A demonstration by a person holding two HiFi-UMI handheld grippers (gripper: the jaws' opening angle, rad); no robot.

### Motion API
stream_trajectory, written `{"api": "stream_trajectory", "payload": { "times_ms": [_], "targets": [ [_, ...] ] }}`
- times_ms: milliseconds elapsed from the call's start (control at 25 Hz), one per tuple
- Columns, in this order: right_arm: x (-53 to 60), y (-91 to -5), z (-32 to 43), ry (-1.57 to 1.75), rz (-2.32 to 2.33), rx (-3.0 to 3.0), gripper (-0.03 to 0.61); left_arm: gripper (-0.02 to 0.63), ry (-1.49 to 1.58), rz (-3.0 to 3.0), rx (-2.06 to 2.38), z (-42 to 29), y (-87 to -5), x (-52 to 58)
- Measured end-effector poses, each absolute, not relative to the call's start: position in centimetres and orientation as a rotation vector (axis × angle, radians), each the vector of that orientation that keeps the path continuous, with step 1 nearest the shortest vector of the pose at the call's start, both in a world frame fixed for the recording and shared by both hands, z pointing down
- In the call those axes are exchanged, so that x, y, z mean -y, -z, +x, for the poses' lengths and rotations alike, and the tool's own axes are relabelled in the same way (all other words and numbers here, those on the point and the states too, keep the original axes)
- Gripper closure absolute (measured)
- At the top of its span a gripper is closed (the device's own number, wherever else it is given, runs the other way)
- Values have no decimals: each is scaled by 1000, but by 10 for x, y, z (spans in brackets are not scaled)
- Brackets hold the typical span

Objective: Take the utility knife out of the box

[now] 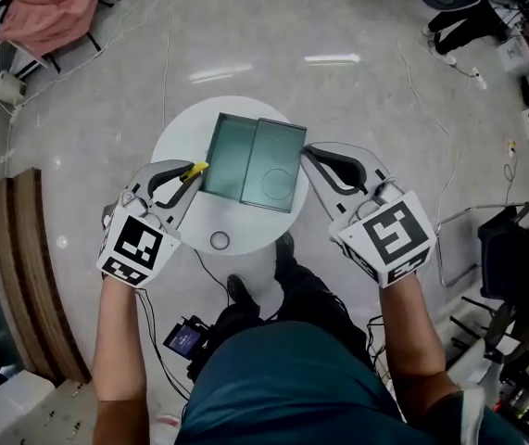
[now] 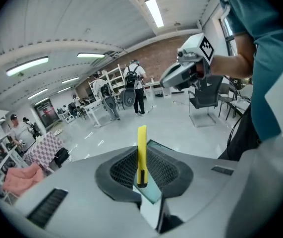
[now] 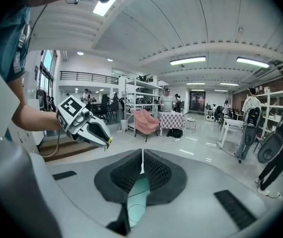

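The left gripper [image 1: 188, 174] had its fingers clamped on the yellow knife [image 1: 195, 168]. The knife hung over the left part of the round desk [image 1: 176, 137], just beside the open teal box [image 1: 232, 156] and already clear of it. Much of its length stuck out past the fingertips. The right gripper [image 1: 307, 154] hovered at the box's right side with its fingers closed together on nothing. The removal looked all but done. To finish it well, the person would want a firm grip, since the long free end could swing, and a bare patch of desk for setting the knife down. The box filled the middle and a small ring [image 1: 220, 240] lay on the near part, so free room was scant. Cables [image 1: 167, 54] trailed over the floor.
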State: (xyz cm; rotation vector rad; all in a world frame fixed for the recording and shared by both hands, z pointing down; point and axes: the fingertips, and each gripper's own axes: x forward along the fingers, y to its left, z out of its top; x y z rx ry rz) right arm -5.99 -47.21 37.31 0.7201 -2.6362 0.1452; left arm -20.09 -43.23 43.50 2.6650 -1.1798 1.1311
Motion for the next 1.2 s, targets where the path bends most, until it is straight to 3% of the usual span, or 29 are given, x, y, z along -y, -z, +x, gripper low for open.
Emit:
{"api": "stream_trajectory", "payload": {
  "times_ms": [480, 640, 1200],
  "targets": [
    [343, -297, -146, -54, 530, 2824, 541, 546, -568, 2701, 1432, -261, -308, 307],
    [301, -282, -174, 3, 512, 2833, 541, 546, -521, 2718, 1485, -286, -286, 257],
    [247, -172, -136, 83, 472, 2832, 541, 546, -490, 2700, 1610, -257, -173, 188]
  ]
}}
